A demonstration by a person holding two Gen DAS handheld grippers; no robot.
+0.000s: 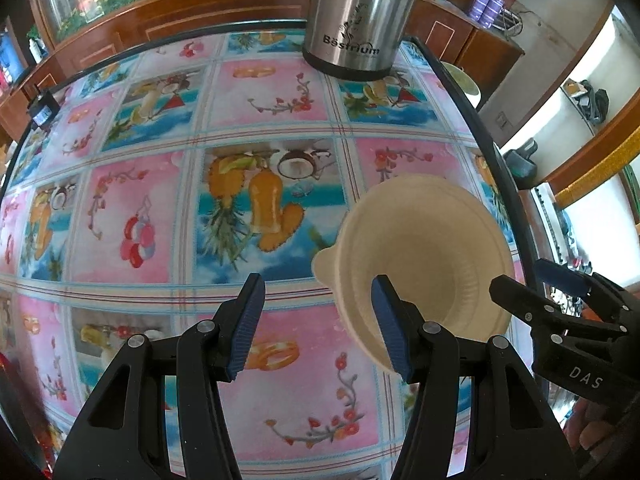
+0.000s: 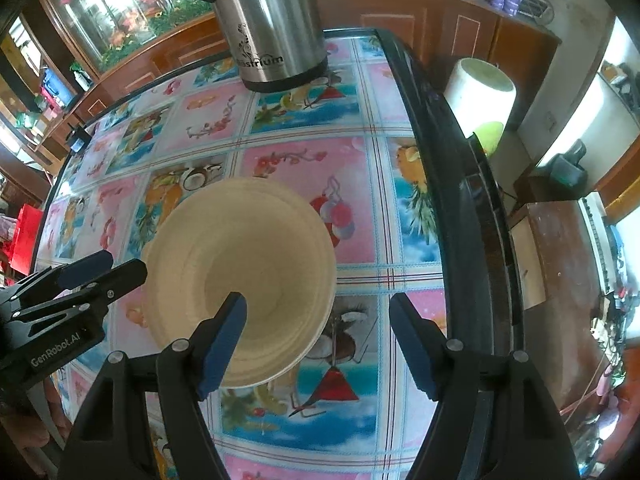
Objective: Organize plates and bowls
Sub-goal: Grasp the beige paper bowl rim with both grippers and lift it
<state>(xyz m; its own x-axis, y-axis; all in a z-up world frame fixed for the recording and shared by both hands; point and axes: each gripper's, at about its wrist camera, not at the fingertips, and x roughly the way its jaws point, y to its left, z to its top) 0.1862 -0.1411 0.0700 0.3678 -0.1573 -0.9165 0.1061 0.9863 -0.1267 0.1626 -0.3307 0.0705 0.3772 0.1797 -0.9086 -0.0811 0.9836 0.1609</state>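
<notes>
A stack of cream disposable bowls (image 1: 432, 256) stands on the patterned table near its right edge; it also shows in the right wrist view (image 2: 248, 256). My left gripper (image 1: 320, 328) is open, low over the table just left of the stack, its right finger in front of the rim. My right gripper (image 2: 316, 344) is open and empty, its left finger in front of the stack's near rim. Each gripper shows in the other's view, the right one (image 1: 556, 284) at the stack's right, the left one (image 2: 104, 268) at its left.
A tall steel thermos jug (image 1: 352, 20) stands at the table's far edge, also in the right wrist view (image 2: 272, 24). The table's dark right edge (image 2: 448, 184) runs close to the stack. A white bucket (image 2: 480, 96) and a wooden stool (image 2: 556, 252) stand on the floor beyond.
</notes>
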